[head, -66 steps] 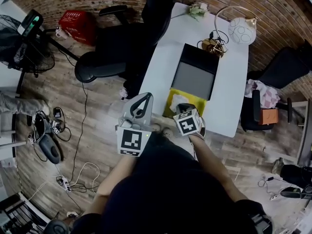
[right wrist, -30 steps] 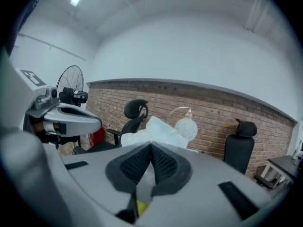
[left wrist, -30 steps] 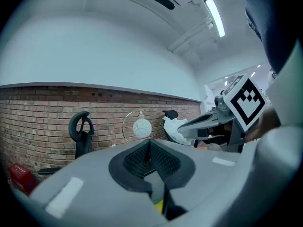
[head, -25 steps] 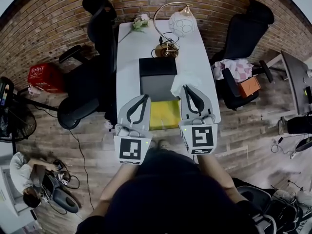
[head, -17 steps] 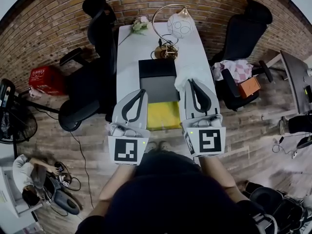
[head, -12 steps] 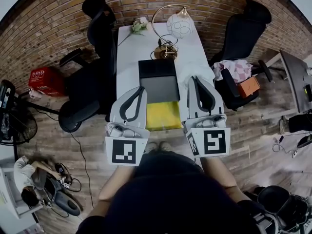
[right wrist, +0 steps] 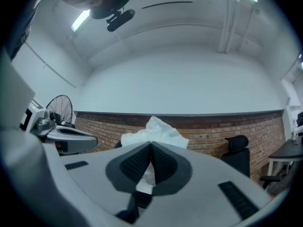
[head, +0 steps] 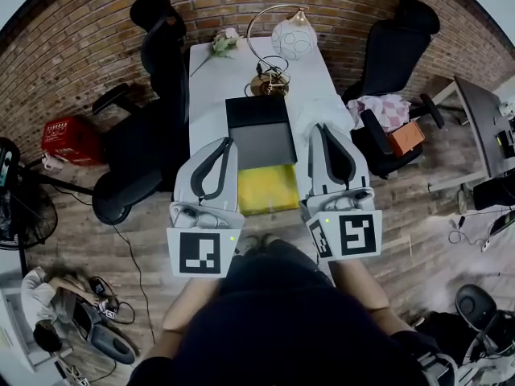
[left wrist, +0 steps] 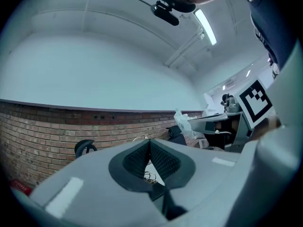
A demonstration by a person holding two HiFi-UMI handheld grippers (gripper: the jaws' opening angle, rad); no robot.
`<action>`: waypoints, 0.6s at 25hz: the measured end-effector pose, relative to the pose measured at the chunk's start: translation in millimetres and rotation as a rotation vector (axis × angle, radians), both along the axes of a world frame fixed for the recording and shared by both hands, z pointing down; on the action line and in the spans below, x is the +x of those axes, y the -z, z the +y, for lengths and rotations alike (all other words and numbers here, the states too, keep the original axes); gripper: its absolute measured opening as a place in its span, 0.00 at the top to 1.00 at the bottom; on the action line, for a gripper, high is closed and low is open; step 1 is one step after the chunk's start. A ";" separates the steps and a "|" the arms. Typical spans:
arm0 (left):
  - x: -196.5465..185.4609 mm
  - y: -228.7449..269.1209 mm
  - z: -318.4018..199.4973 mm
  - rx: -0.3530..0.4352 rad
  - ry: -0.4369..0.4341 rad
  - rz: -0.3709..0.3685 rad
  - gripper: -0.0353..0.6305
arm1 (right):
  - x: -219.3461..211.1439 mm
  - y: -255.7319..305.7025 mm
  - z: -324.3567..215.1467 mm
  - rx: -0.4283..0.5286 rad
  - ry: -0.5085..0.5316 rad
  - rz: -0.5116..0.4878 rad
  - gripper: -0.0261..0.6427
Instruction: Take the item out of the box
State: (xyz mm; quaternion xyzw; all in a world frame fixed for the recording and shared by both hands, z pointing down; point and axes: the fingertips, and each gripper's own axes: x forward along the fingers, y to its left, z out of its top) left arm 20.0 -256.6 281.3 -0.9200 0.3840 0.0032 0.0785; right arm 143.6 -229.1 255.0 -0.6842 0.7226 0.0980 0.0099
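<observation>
Both tongs are held side by side over the near end of the white surface [head: 217,79], pointing roughly level toward the brick wall [head: 96,22]. The left tongs [head: 228,143] are clenched: in the left gripper view the ribbed pads are seen pressed flat together with nothing between them. The right tongs [head: 319,127] are clenched too, but on something. A white crumpled bundle [right wrist: 152,130] is pinched between the pads and stands up above the tips, set against the brick wall in the right gripper view. What it is made of cannot be told; it looks like paper or thin wrap.

In the head view the bundle is hard to pick out against the white surface. It appears to be held just right of the black box [head: 265,145] and out of it. The box lies open in the middle of the surface, its grey lining bared and its black lid [head: 257,109] at the far side. A yellow packet [head: 268,188] lies flat just in front of the box, between the two tongs.

Farther back (toward the wall) a globe lamp [head: 294,39] on a curved gold arm is seen, and a flower [head: 227,40] lies near the far left corner. Black office chairs [head: 161,55] are parked at both sides.
</observation>
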 end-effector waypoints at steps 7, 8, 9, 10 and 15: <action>-8.7 -11.3 2.5 -0.016 -0.020 0.011 0.93 | -9.6 -10.3 7.0 -0.006 -0.018 -0.001 0.94; -9.2 -11.5 2.9 -0.018 -0.024 0.012 0.93 | -10.4 -10.4 7.7 -0.006 -0.021 -0.003 0.94; -9.9 -11.2 3.4 -0.018 -0.027 0.013 0.93 | -11.2 -10.2 8.3 -0.007 -0.024 -0.004 0.94; -10.9 -10.6 4.1 -0.018 -0.031 0.016 0.93 | -12.3 -10.0 8.7 -0.008 -0.027 -0.004 0.94; -15.0 -14.8 9.9 -0.020 -0.050 0.026 0.93 | -19.3 -13.1 14.3 -0.013 -0.036 0.003 0.94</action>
